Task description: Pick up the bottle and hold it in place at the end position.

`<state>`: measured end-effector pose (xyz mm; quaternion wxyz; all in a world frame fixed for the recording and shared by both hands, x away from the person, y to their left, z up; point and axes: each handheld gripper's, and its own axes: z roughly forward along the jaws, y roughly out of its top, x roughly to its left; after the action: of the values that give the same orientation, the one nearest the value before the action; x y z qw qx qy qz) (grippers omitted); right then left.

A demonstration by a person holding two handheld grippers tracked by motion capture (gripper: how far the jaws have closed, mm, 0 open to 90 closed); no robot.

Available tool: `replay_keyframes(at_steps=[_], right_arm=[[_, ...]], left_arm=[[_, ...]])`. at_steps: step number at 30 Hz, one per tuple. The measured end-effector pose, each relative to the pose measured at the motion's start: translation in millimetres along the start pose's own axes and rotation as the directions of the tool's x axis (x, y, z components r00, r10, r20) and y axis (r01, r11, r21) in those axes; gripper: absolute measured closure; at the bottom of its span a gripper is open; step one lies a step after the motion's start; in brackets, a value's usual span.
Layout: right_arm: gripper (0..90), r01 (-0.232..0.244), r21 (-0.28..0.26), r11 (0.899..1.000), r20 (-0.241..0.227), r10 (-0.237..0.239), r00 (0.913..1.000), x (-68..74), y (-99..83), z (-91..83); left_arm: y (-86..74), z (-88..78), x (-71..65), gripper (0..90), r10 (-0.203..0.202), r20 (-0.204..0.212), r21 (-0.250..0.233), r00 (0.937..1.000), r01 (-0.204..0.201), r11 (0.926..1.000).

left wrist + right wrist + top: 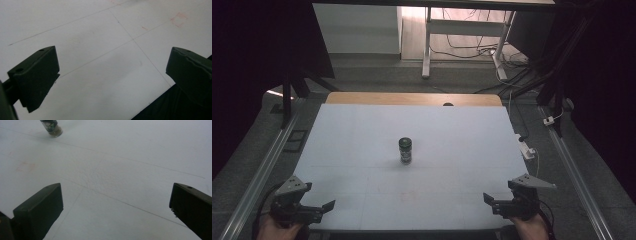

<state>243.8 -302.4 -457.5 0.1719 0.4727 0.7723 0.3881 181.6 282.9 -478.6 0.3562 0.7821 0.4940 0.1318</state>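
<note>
A small dark jar (405, 150) with a black lid stands upright near the middle of the white table (362, 130). Its base (53, 128) shows at the top left of the right gripper view. My left gripper (330, 206) hovers at the near left corner of the table, held by a hand, jaws wide apart with nothing between them (112, 75). My right gripper (488, 199) sits at the near right corner, also open and empty (116, 205). Both are far from the jar.
The table's wooden far edge (412, 98) borders a grey floor. Metal rails (267, 160) run along both sides. A white desk frame (462, 30) and cables (527, 145) lie beyond and to the right. Faint red marks (178, 20) are drawn on the tabletop.
</note>
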Motion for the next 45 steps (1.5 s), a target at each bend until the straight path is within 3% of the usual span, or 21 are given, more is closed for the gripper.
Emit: replay_keyframes(at_steps=[3,10,23,30,39,45], right_arm=[[0.0,-0.004,0.005,1.0,-0.018,0.004,0.9998,2.1,0.2,0.9],[0.0,0.008,0.008,1.0,-0.003,-0.008,1.0,4.2,0.2,1.5],[0.0,0.015,0.034,0.999,-0.031,-0.014,0.9994,3.9,0.9,4.1],[0.0,-0.003,0.037,0.999,-0.031,0.005,0.9995,2.4,0.7,3.6],[0.0,0.008,0.052,0.999,-0.04,-0.006,0.9992,3.2,1.2,5.6],[0.0,0.006,0.062,0.998,-0.045,-0.003,0.999,2.9,1.5,6.4]], left_arm=[[0.3,0.1,0.4,0.0,0.0,0.008,0.001,1.0,0.0,1.0],[1.2,2.2,-0.7,0.1,0.014,0.02,0.022,0.9997,-0.014,0.9997],[1.4,2.3,1.8,0.0,-0.004,0.042,0.03,0.9991,0.003,0.9996],[1.9,1.5,2.0,0.0,-0.007,0.048,0.019,0.9988,0.006,0.9998],[4.8,1.5,0.2,0.0,-0.002,0.055,0.008,0.9985,0.002,1.0],[11.8,7.2,-2.1,0.0,0.02,0.07,0.002,0.9974,-0.02,0.9998]])
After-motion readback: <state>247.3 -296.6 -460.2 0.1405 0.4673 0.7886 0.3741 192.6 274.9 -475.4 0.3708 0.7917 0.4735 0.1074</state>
